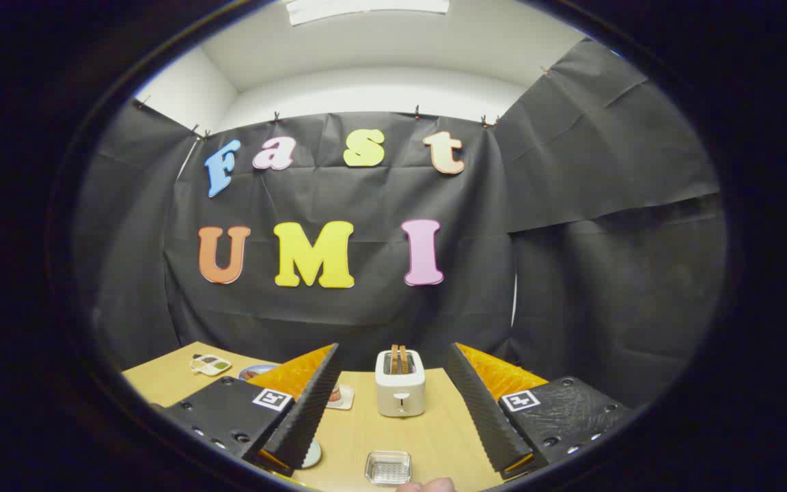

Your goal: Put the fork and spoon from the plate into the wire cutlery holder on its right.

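Pale wooden tabletop (434, 424): the gripper (393, 410) spread wide, holding nothing, faces a white toaster (400, 391) (fork, spoon unseen), risking a blind, misplaced reach.

We see a table (393, 427) of pale wood-grain finish, smooth and matt. On it, beyond the fingers (311, 403) of the gripper (393, 362), stands a toaster (400, 384) with a smooth, slightly glossy plastic-looking shell. Nearer than the toaster lies a small tray (388, 467) of shiny perforated metal. The inner faces of the spread fingers are ribbed and matt. Behind the toaster, the booth wall (366, 314) is matt cloth, creased and wrinkled.
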`<state>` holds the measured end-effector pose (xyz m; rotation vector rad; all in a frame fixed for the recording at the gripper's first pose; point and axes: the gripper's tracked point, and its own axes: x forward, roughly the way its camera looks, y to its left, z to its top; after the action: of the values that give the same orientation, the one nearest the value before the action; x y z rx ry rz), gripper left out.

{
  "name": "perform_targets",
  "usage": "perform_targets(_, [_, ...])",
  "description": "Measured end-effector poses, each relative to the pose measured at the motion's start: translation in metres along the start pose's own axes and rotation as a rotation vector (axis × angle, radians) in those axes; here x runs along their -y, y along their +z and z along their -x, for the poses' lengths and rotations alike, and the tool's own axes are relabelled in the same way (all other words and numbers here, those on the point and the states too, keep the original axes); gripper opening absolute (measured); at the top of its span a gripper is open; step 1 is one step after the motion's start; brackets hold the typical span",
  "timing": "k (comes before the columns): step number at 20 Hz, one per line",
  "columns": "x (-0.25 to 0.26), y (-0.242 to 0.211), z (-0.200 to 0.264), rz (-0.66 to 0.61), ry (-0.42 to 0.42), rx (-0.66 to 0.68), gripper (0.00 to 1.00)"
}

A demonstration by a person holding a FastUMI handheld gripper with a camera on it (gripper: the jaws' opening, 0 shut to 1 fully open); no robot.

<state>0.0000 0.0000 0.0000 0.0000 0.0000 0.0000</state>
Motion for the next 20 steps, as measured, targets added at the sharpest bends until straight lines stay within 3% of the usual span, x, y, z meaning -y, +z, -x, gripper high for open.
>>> perform_targets(20, [-0.033, 0.003, -0.001, 0.032, 0.061, -0.025, 0.95])
